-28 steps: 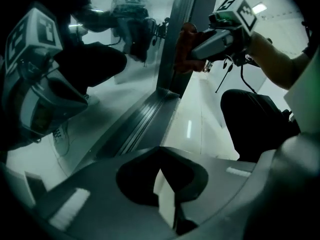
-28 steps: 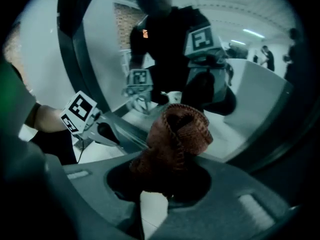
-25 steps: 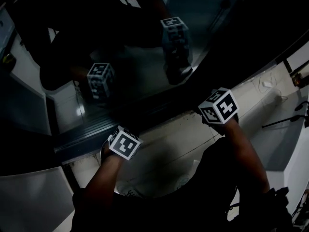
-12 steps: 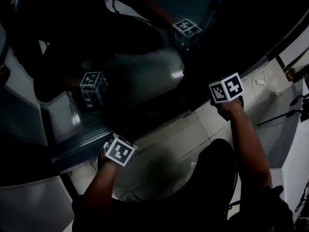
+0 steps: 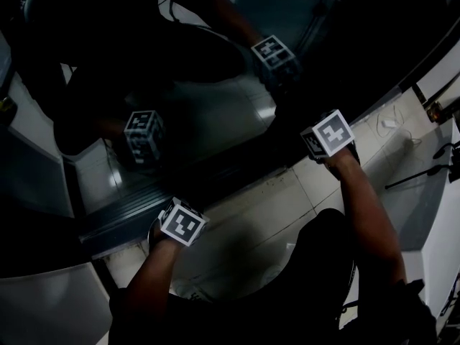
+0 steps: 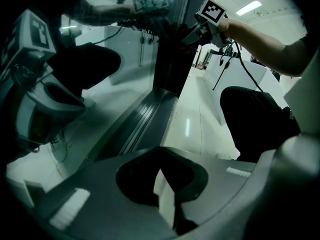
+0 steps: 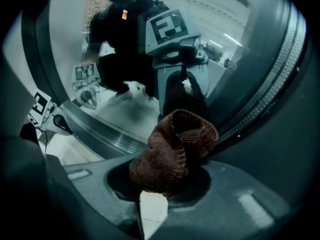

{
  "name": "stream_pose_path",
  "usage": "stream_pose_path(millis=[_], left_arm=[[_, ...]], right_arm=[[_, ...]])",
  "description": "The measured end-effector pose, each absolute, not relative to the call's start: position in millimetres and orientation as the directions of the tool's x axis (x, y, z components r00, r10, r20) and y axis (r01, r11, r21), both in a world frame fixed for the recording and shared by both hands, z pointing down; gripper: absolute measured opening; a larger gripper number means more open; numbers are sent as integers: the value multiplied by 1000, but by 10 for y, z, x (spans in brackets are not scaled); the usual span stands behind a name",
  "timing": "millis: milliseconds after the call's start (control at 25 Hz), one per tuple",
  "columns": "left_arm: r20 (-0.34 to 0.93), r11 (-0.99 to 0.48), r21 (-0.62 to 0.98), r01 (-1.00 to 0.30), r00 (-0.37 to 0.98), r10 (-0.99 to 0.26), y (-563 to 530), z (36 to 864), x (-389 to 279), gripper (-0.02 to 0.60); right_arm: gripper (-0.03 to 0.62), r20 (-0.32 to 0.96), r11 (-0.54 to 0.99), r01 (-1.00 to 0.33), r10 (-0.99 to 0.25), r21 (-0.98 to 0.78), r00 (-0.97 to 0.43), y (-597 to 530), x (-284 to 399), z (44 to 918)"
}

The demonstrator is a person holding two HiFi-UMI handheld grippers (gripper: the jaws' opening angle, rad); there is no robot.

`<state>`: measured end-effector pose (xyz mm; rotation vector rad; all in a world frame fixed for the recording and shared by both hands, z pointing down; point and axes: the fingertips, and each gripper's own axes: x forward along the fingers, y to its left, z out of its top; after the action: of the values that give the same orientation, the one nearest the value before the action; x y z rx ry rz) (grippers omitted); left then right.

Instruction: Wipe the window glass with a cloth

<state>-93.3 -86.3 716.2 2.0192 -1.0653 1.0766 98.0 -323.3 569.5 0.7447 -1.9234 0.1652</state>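
The scene is dim. A person crouches on a pale tiled floor (image 5: pixel 251 214) in front of the window glass (image 5: pixel 208 113), which runs down to a dark sliding track (image 5: pixel 126 208) at floor level.

The right gripper (image 5: pixel 327 141) is raised higher than the left, just beside the glass near the dark frame. Its jaws are clamped on a brown knitted cloth (image 7: pixel 172 151), bunched into a lump that sticks out past the jaw tips toward the pane. Whether the cloth actually touches the glass I cannot tell. The gripper's marker cube is mirrored in the pane (image 5: pixel 275 54), and the right gripper view also shows the person's dark reflection there.

The left gripper (image 5: pixel 180 223) is low, close to the track and well apart from the right one. In the left gripper view its jaws are together with nothing between them, pointing along the track (image 6: pixel 145 116). Its cube also shows as a reflection (image 5: pixel 144 131) in the glass.

A thin cable (image 5: pixel 394 124) lies on the floor off to the right.
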Motion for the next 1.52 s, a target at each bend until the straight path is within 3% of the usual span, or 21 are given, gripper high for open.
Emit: stream_pose_path(millis=[960, 1520], left_arm=[[836, -496, 148, -856, 376, -400, -989, 7057, -955, 17], [821, -508, 154, -847, 396, -411, -1091, 7046, -959, 17]], right_arm=[[71, 875, 862, -433, -402, 263, -271, -2623, 300, 5633], [71, 871, 904, -352, -363, 243, -331, -2121, -293, 5589]])
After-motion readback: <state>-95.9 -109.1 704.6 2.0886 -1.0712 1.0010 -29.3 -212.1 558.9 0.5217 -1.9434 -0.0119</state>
